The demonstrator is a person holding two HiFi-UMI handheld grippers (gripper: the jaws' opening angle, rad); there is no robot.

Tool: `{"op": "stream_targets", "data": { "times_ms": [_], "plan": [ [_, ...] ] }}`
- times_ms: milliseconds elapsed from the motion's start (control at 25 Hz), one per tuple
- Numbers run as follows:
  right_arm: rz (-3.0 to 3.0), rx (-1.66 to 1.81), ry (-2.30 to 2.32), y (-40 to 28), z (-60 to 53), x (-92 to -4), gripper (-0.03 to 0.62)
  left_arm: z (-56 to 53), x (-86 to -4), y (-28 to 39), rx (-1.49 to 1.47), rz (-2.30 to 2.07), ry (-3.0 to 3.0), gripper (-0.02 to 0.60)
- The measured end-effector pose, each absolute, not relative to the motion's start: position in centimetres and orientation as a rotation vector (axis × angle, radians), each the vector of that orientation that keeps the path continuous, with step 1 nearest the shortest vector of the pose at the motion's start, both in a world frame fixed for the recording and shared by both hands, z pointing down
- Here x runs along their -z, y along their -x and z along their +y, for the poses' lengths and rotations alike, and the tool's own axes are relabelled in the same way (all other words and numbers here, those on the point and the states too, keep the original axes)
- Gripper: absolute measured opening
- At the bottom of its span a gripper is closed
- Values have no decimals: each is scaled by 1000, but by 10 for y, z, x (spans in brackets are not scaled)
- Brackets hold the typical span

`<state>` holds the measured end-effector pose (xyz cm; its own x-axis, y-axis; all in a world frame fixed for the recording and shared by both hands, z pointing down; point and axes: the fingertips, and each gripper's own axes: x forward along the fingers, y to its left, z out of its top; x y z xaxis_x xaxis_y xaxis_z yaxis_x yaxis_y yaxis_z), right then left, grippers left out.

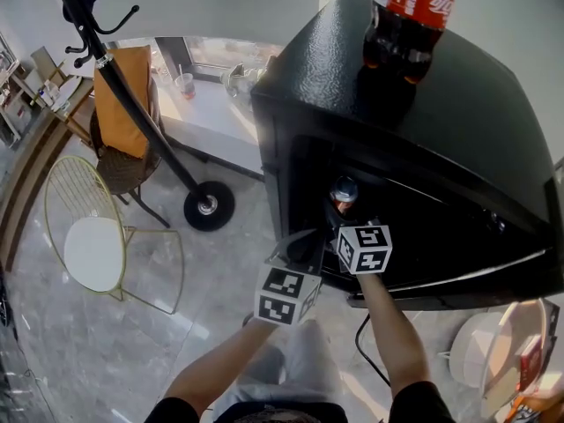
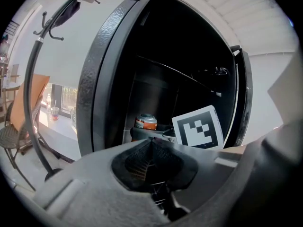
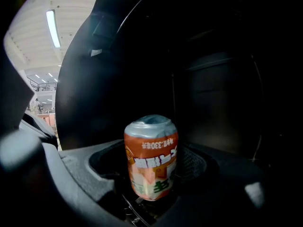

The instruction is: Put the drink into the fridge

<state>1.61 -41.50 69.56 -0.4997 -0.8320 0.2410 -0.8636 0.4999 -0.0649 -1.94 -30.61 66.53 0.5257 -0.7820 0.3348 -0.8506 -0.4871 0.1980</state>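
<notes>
An orange drink can [image 3: 151,157] stands upright between the jaws of my right gripper [image 3: 152,193], which is shut on it. The can is inside the dark opening of the black fridge [image 1: 458,130]; from the head view only its silver top [image 1: 344,190] shows, ahead of the right gripper [image 1: 340,214]. My left gripper [image 1: 295,247] hangs just left of it at the fridge's front edge. Its pads [image 2: 142,157] meet with nothing between them. The left gripper view also takes in the can [image 2: 146,122] and the right gripper's marker cube [image 2: 199,128].
A cola bottle [image 1: 410,20] stands on top of the fridge. The fridge door [image 2: 244,98] is swung open to the right. To the left stand a black coat stand [image 1: 132,104] with a round base [image 1: 209,205], a gold wire chair [image 1: 88,236] and a low window ledge [image 1: 207,113].
</notes>
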Motion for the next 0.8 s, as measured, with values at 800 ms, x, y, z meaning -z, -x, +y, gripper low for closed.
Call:
{"op": "stream_targets", "data": {
  "times_ms": [800],
  "plan": [
    [-2524, -261, -1539, -17, -419, -712, 328, -306, -673, 24, -301, -1345, -2425, 5]
  ]
}}
